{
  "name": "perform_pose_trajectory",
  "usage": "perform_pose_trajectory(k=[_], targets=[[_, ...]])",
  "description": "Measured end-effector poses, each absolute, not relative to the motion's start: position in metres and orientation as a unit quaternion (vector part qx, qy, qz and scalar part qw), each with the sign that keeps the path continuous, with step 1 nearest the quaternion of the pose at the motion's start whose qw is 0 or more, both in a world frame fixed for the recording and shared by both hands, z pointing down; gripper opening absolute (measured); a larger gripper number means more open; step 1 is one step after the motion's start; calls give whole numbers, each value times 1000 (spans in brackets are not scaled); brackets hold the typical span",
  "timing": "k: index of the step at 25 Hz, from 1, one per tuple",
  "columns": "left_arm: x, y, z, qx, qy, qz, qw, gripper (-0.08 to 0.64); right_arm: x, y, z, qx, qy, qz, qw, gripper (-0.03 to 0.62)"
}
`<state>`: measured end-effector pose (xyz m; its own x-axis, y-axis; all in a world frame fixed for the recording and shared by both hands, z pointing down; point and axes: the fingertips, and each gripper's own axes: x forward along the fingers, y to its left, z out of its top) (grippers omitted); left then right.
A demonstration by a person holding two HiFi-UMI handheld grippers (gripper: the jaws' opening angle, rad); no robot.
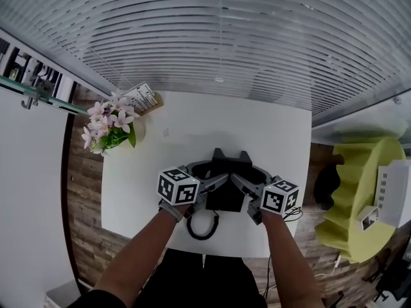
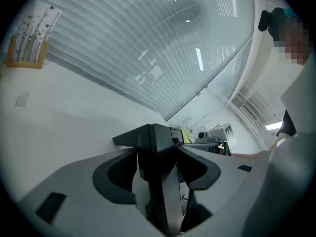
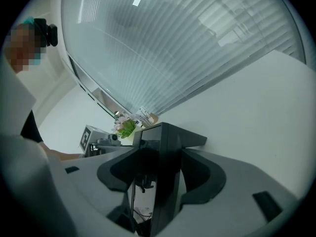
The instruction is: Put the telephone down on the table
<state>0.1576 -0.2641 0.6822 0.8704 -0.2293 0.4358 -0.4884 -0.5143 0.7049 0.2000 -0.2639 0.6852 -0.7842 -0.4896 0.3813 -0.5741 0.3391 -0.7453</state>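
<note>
The black telephone (image 1: 226, 188) is over the near middle of the white table (image 1: 257, 127), held from both sides. My left gripper (image 1: 217, 181) is shut on its left edge and my right gripper (image 1: 237, 181) is shut on its right edge. Its black coiled cord (image 1: 203, 227) loops down at the table's near edge. In the left gripper view the telephone (image 2: 159, 167) stands edge-on, pinched by the grey fingers (image 2: 108, 181) of the left gripper (image 2: 157, 184). In the right gripper view the telephone (image 3: 165, 167) is likewise clamped in the right gripper (image 3: 159, 181). I cannot tell whether its base touches the table.
A pot of pink flowers (image 1: 106, 128) and a card in a wooden holder (image 1: 142, 98) stand at the table's far left corner. Window blinds (image 1: 257, 37) run behind the table. A yellow-green chair (image 1: 356, 201) with a white box (image 1: 393, 191) is at the right.
</note>
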Motion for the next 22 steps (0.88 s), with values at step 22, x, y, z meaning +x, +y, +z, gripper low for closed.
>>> perform_pose_trajectory(k=[22], targets=[[130, -220, 580, 898, -238, 177, 324, 268, 227, -217, 588, 427, -847, 308, 81, 279]])
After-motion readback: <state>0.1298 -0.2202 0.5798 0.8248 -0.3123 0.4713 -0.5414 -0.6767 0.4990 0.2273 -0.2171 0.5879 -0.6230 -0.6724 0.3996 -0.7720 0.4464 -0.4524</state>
